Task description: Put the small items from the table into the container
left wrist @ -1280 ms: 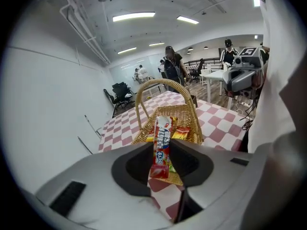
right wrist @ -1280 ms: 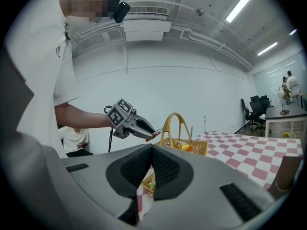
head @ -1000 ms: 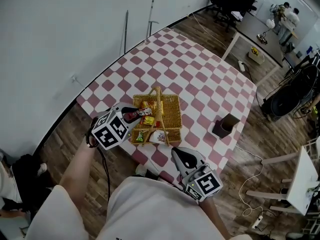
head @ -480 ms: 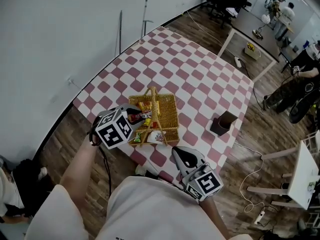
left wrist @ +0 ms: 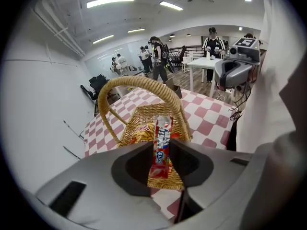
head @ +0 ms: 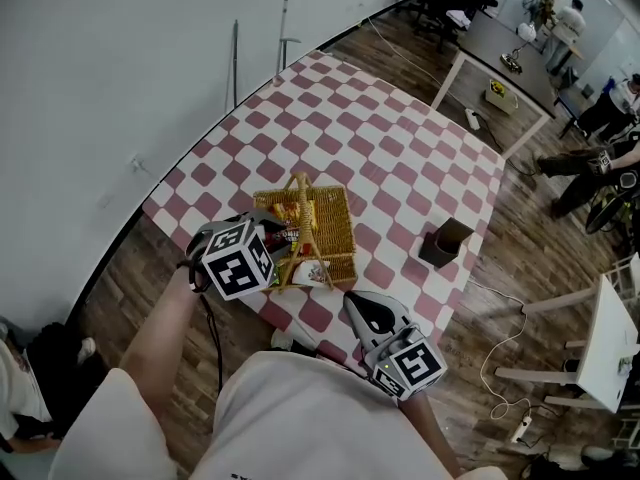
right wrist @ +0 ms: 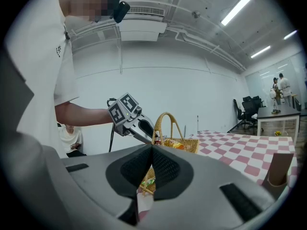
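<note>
Checkered table (head: 400,158) below, left tool (left wrist: 162,148) tilts steeply down gripping snack bar (left wrist: 163,127); right tool (right wrist: 152,152) level, closed.

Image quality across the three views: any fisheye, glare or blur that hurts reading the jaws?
Head view: sharp, evenly lit, mild bending toward the edges. Left gripper view: heavy fisheye, black corners, ceiling lights blown out, yet the snack bar clamped in the jaws is crisp. Right gripper view: same fisheye and vignette; closed jaws in focus.
</note>
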`<action>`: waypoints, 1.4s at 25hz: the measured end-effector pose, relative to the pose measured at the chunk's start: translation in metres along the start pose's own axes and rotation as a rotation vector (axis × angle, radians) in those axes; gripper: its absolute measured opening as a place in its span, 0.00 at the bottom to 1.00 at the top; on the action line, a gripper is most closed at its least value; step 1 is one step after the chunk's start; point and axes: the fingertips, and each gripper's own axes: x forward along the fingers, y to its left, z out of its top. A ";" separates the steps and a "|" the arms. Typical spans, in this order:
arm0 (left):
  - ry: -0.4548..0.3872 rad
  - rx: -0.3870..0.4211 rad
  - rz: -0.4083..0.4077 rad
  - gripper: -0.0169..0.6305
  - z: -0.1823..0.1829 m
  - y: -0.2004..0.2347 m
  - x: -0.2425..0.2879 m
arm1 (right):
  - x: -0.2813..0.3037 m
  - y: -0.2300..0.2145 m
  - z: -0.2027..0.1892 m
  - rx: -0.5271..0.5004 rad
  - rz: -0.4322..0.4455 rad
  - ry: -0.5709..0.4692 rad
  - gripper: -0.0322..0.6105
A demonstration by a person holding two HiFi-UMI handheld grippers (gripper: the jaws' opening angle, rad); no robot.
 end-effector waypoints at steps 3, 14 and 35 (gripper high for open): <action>0.020 0.026 0.000 0.22 0.000 -0.003 0.004 | -0.001 -0.001 0.000 0.002 -0.004 -0.001 0.07; 0.066 0.073 0.002 0.23 -0.003 -0.008 0.012 | 0.001 -0.002 -0.001 0.006 -0.008 0.001 0.07; 0.010 0.011 0.027 0.26 -0.004 -0.003 0.003 | 0.001 -0.003 0.000 0.005 -0.004 -0.001 0.07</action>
